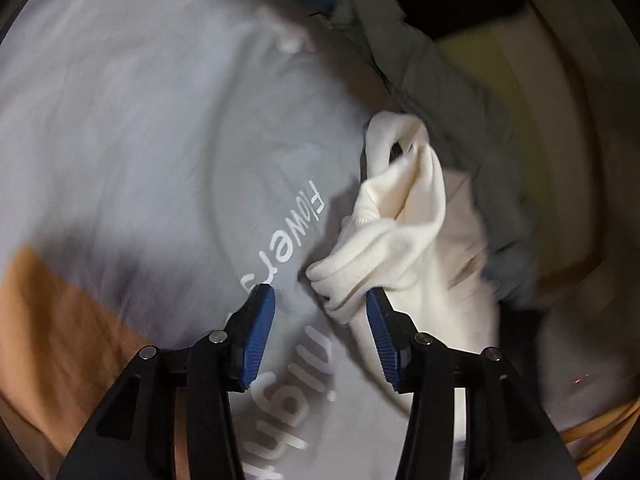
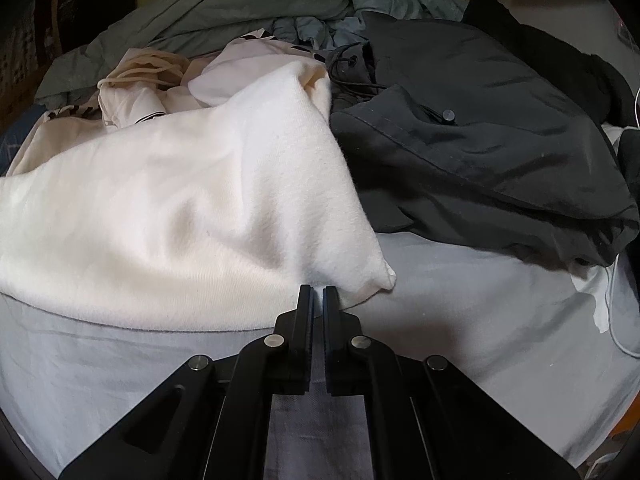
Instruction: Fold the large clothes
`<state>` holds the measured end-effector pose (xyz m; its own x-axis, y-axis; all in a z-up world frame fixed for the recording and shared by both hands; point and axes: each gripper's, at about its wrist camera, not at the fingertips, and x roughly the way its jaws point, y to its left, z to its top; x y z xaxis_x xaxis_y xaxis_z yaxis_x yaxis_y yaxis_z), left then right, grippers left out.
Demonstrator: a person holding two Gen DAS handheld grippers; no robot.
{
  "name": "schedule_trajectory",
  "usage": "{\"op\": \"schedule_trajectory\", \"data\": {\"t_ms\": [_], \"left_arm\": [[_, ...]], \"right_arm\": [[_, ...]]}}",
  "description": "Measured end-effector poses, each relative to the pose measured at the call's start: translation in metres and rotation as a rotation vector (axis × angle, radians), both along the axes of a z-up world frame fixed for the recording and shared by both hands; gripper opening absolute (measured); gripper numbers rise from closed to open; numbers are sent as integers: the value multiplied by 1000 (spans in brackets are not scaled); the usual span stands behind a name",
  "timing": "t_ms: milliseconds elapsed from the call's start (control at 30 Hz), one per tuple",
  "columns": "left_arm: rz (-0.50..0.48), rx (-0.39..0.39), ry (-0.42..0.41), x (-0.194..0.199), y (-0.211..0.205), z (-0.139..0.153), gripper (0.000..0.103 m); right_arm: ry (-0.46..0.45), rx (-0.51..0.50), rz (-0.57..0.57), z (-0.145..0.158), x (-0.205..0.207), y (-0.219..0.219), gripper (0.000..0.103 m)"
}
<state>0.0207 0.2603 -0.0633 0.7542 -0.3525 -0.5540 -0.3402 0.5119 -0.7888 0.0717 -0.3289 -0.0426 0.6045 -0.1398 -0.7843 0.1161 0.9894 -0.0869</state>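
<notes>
Lying bunched, cream garment (image 1: 400, 220) beside open left tool (image 1: 320, 296)

left wrist view: close, angled down past left gripper (image 1: 320, 300) onto grey bedsheet (image 1: 140, 128), blurred | right wrist view: steeper, close behind right gripper (image 2: 319, 292), clothes pile ahead | shared: cream garment (image 1: 404, 220) (image 2: 180, 208), the same grey bedsheet (image 2: 460, 320)
</notes>
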Motion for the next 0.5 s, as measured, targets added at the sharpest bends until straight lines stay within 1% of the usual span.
{"op": "schedule_trajectory", "data": {"t_ms": [33, 100, 167, 233, 267, 300, 367, 433, 500], "left_arm": [[9, -37, -7, -2, 4, -3, 47], [27, -79, -20, -5, 7, -5, 47], [73, -137, -49, -12, 12, -9, 47], [190, -248, -115, -28, 19, -17, 47], [215, -276, -124, -32, 19, -20, 47], [192, -255, -101, -29, 15, -20, 47], [133, -177, -78, -18, 3, -13, 46], [116, -120, -74, -11, -4, -6, 46], [130, -64, -49, -5, -9, -3, 40]], "right_arm": [[1, -5, 2, 0, 1, 1, 3], [2, -6, 1, 0, 1, 1, 3], [3, -11, 1, 0, 0, 2, 3], [5, -25, 5, 0, 0, 3, 3], [5, -31, 8, 0, 0, 3, 3], [5, -42, 11, 0, 0, 5, 3], [6, -51, 13, -1, 1, 6, 4], [8, -50, 11, -1, 2, 6, 4], [8, -51, 12, -1, 2, 6, 4]]}}
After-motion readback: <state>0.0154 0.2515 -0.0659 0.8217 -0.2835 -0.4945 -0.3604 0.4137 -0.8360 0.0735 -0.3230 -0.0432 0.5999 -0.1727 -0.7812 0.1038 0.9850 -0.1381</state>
